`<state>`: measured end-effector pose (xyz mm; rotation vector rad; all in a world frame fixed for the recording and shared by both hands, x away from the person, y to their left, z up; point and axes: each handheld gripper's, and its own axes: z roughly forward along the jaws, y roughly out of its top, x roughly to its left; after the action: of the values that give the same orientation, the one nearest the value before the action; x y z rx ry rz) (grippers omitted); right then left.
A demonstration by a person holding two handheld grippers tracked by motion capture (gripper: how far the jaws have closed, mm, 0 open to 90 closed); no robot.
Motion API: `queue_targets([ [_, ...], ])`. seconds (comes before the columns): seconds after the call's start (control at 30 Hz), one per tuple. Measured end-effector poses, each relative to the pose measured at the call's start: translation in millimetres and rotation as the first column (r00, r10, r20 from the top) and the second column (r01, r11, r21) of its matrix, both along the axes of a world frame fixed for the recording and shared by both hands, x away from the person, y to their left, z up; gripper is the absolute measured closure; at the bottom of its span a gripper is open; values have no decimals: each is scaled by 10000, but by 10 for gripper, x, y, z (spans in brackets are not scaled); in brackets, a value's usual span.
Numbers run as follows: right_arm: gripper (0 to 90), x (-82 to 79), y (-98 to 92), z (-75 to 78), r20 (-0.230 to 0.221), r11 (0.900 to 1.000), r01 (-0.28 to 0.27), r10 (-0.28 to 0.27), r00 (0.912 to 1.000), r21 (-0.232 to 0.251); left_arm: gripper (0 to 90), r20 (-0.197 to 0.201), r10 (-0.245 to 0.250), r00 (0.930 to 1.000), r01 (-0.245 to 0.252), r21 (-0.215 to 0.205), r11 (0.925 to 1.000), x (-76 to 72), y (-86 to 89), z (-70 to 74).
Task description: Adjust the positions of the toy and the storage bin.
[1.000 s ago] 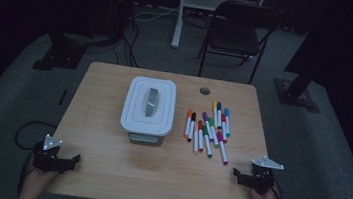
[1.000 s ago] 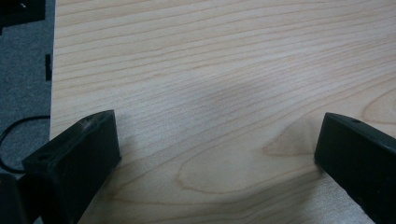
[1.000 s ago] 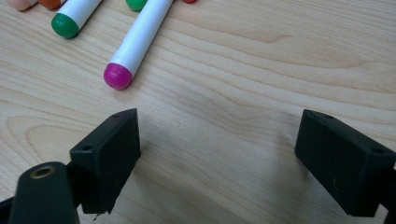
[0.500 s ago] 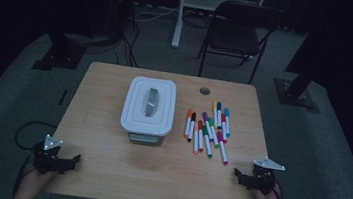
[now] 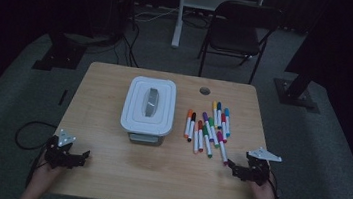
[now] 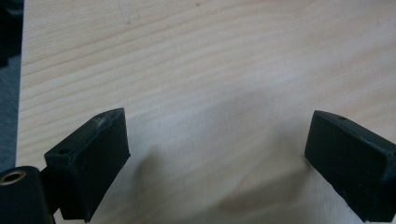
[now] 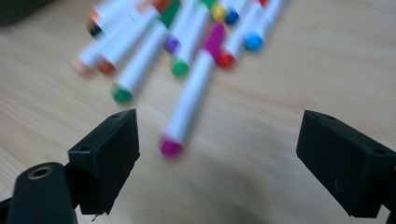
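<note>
Your right tongs [image 7: 217, 154] hang spread just short of the magenta marker [image 7: 189, 105] lying on the worktop [image 5: 156, 172]; left tongs [image 6: 217, 161] spread, empty; a careless approach could scatter the neighbouring markers [image 5: 206, 128]

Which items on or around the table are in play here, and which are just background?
In play:
- markers, magenta marker nearest the right gripper
- lidded white container
- left gripper, over bare table

Background:
- folding chair
- floor cables
- stand bases
</note>
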<state>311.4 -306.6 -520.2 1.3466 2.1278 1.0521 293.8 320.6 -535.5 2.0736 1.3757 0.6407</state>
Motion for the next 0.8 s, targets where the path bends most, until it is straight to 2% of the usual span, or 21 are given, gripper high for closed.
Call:
queue_targets([
  [0.03, 129, 35, 38, 30, 47, 9997, -90, 89, 9999, 217, 69, -46, 13, 10000, -14, -205, 9998, 36, -2, 19],
  [0.1, 129, 75, 78, 57, 82, 9992, -206, 204, 9998, 340, 39, -80, 84, 9999, -86, -288, 9995, 70, -8, 37],
  [0.17, 129, 251, 243, 122, 249, 9986, -532, 531, 9983, 56, 10, -503, 61, 9987, -89, -568, 9983, 200, -33, 70],
  [0.2, 129, 313, 299, 145, 284, 9978, -633, 638, 9976, -173, 10, -546, 74, 9985, -107, -596, 9982, 239, -43, 75],
  [0.23, 129, 313, 299, 145, 284, 9978, -633, 638, 9976, -173, 10, -546, 74, 9985, -107, -596, 9982, 239, -43, 75],
  [0.27, 129, 437, 405, 187, 348, 9953, -850, 867, 9956, -471, 10, -648, 29, 9979, -67, -591, 9982, 311, -65, 85],
  [0.33, 129, 497, 455, 206, 323, 9941, -933, 951, 9949, -546, 10, -648, 29, 9979, -67, -591, 9982, 311, -65, 85],
  [0.37, 129, 497, 455, 206, 323, 9941, -933, 951, 9949, -546, 10, -689, -86, 9976, 30, -810, 9967, 389, -83, 101],
  [0.4, 129, 627, 559, 230, 333, 9920, -1112, 1133, 9930, -604, 10, -687, -120, 9976, 60, -873, 9962, 425, -92, 106],
  [0.47, 129, 726, 656, 240, 353, 9911, -1108, 1136, 9929, -738, 10, -641, -136, 9979, 75, -943, 9955, 499, -120, 112],
  [0.6, 130, 929, 847, 225, 316, 9915, -1164, 1184, 9925, -587, 10, -456, -443, 9980, 398, -968, 9945, 643, -213, 124],
  [0.7, 130, 1060, 994, 226, 361, 9906, -1262, 1282, 9911, -531, 10, -281, -938, 9952, 900, -1158, 9892, 746, -259, 147],
  [0.8, 130, 1185, 1132, 234, 339, 9896, -1298, 1320, 9907, -613, 10, -66, -957, 9954, 941, -1260, 9876, 860, -289, 181],
])
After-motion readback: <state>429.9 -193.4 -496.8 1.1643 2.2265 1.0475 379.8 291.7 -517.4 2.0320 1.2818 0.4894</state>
